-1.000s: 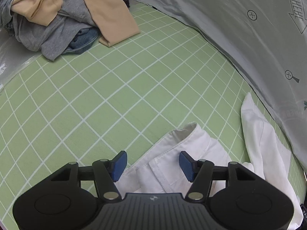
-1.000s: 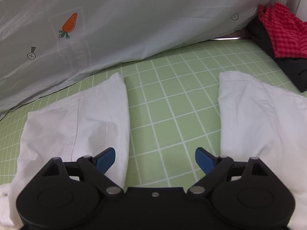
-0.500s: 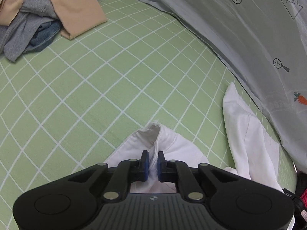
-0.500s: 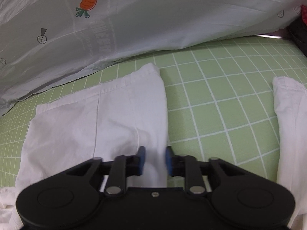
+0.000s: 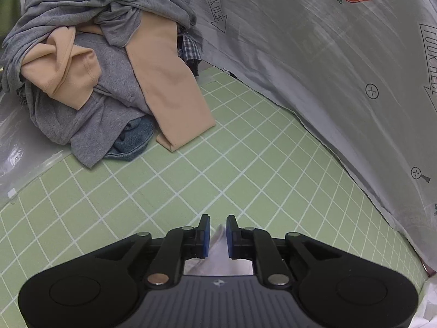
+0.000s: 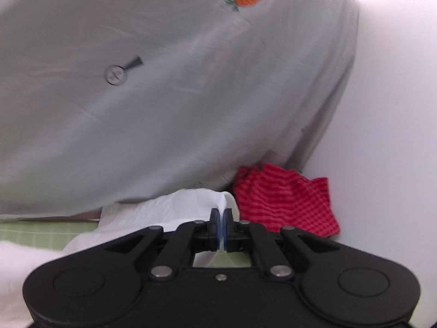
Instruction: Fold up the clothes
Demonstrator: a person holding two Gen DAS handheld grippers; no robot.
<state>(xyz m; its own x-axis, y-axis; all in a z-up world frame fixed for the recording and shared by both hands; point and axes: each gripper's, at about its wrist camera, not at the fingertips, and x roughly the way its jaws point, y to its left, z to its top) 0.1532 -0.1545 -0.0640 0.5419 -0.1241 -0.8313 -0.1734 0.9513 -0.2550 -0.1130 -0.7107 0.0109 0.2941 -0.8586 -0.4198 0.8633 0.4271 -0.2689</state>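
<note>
My left gripper (image 5: 217,227) is shut on a fold of the white shirt (image 5: 218,251), held above the green grid mat (image 5: 191,186); most of the shirt hangs hidden below the gripper body. My right gripper (image 6: 221,220) is shut on another edge of the same white shirt (image 6: 169,207), which drapes to the left and down. The right wrist view is blurred.
A pile of grey, tan and blue clothes (image 5: 90,76) lies at the mat's far left. A grey printed sheet (image 5: 327,82) hangs along the back, also in the right wrist view (image 6: 164,95). A red checked cloth (image 6: 284,199) lies by the white wall (image 6: 387,136).
Both grippers closed on the white shirt and have lifted it off the mat. The left view swung back toward the clothes pile, the right view tilted up toward the sheet.
</note>
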